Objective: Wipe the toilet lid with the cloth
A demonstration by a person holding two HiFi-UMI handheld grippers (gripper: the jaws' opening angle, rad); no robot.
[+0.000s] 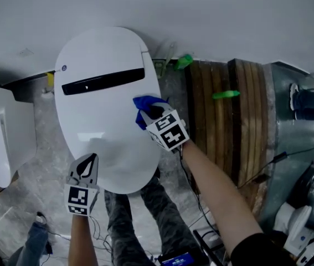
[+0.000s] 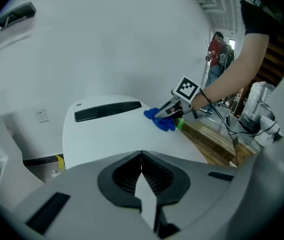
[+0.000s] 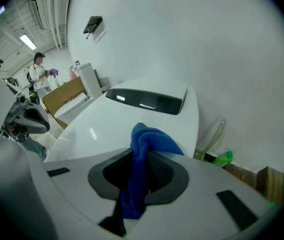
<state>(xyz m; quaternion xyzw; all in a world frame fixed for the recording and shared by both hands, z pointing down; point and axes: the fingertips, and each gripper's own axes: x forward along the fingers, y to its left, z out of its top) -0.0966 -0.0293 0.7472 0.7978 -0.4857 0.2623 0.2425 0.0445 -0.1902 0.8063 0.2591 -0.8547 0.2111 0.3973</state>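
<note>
Over toilet lid, right fingers clamp cloth.

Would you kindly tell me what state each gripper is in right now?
Left gripper: shut, empty.
Right gripper: shut on the blue cloth.

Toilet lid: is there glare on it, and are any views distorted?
Head view: dim, faint sheen on the toilet lid. Right gripper view: small bright streak on the lid left of the blue cloth. Both gripper views: fisheye bending, dark corners.
</note>
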